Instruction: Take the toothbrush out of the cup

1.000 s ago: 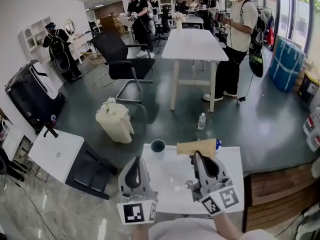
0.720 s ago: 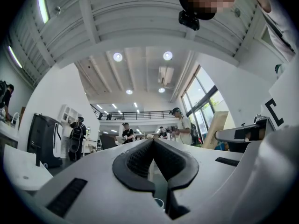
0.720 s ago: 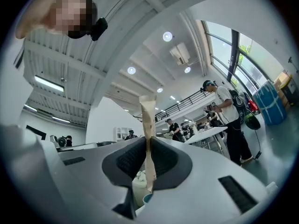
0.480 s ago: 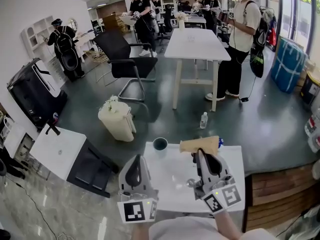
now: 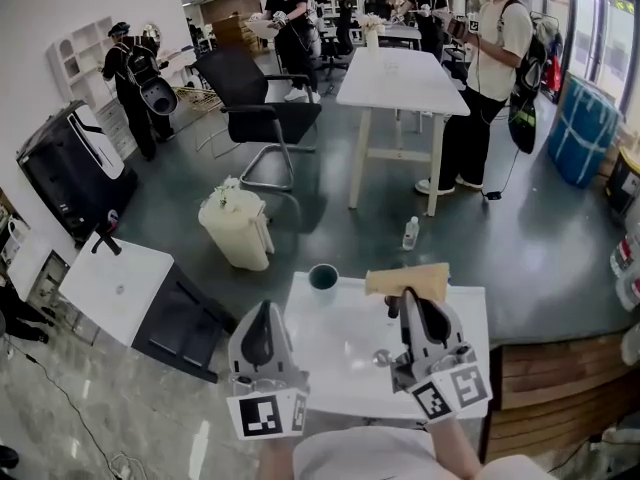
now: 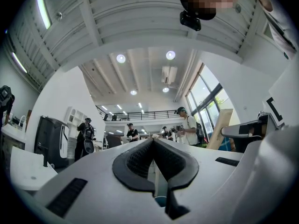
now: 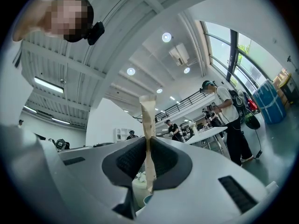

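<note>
"On the white rectangular counter (image 5: 345, 353), which tongs are nearer the dark teal round cup (image 5: 323, 277)?"

"The left tongs (image 5: 264, 310). They sit on the person's side of the cup, slightly to its left, and are closed on nothing. The right tongs (image 5: 408, 296), to the cup's right, pinch a flat tan paper packet (image 5: 408, 280) that lies crosswise."

"And the toothbrush?"

"None shows above the cup's rim. The packet may hold it, but I can't tell."

Interior of cup (image 5: 322, 277): too small
</note>
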`<action>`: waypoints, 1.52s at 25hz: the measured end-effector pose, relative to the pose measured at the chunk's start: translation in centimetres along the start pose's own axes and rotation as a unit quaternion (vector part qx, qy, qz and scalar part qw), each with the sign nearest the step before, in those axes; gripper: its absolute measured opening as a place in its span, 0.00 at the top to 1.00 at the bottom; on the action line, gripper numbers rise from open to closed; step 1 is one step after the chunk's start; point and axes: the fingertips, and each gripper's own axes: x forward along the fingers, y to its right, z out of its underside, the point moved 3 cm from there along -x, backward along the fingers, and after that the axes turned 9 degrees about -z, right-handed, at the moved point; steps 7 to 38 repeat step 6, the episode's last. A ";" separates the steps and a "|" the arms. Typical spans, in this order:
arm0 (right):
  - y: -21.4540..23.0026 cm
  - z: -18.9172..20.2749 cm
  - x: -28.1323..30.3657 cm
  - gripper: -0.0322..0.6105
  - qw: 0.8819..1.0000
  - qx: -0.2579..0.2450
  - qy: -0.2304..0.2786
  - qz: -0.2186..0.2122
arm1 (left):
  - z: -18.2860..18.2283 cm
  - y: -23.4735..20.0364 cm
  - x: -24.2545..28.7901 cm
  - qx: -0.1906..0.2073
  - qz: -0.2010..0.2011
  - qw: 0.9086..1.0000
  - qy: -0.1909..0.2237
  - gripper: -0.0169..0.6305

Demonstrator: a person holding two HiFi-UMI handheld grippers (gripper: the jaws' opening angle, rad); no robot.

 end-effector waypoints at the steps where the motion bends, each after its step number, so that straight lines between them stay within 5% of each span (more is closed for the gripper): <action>1: 0.0 0.1 0.0 0.90 1.000 0.000 -0.001 0.000 | 0.1 0.0 0.0 0.000 0.000 1.000 -0.001 0.95; 38: 0.2 0.3 0.0 0.90 1.000 0.001 -0.004 -0.001 | 0.4 0.4 -0.1 -0.002 0.002 1.000 -0.005 0.95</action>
